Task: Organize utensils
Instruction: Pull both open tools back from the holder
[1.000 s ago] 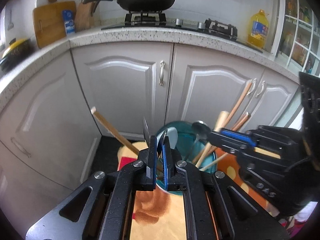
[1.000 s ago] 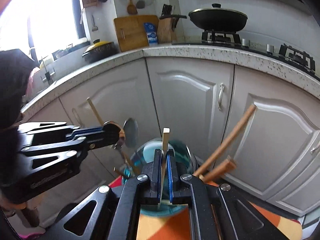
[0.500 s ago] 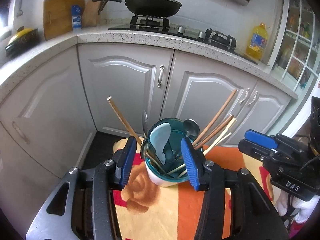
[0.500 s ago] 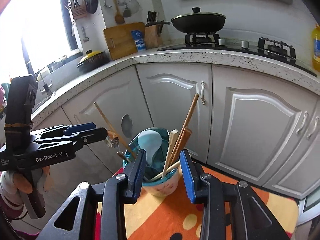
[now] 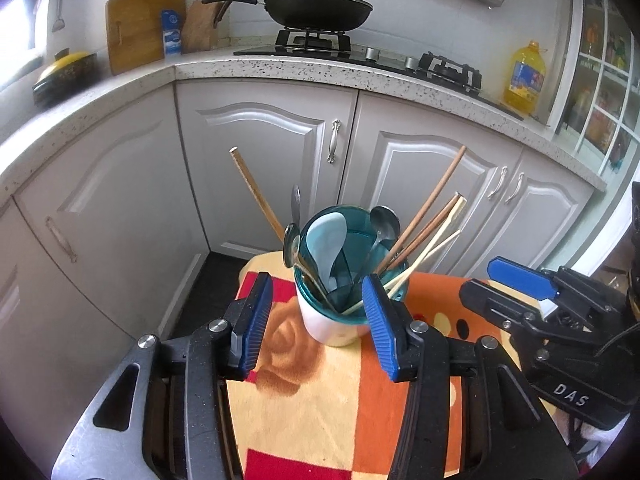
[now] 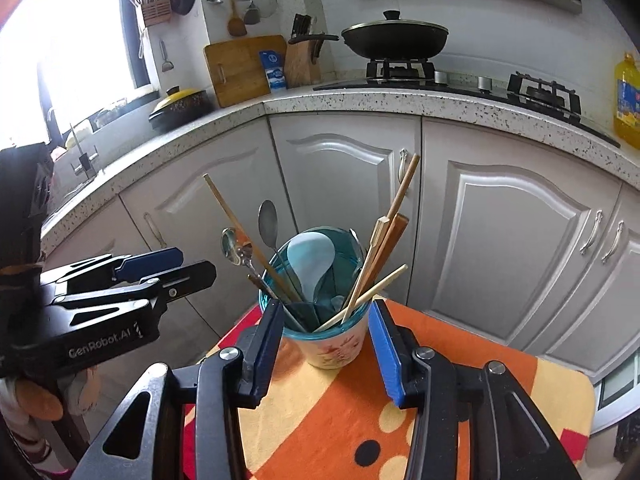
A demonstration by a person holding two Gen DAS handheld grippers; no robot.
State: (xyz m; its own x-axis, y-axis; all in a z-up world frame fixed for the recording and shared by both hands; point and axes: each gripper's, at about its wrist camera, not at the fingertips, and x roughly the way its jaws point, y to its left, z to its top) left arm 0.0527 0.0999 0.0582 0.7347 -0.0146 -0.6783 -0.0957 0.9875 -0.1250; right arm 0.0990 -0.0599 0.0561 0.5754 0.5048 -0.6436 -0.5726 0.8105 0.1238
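Looking along my left gripper (image 5: 316,320), fingers spread wide and empty, I see the cup (image 5: 340,312) dead ahead at 12 o'clock, chopsticks (image 5: 424,208) leaning toward 1 o'clock. From my right gripper (image 6: 326,338), equally wide and empty, the cup (image 6: 332,344) sits at 12, neither hand clearly nearer.

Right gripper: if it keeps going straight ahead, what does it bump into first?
Probably the utensil cup. It stands centred between the open right gripper's blue pads, with the leaning chopsticks just above. Depth is hard to judge through the fisheye.
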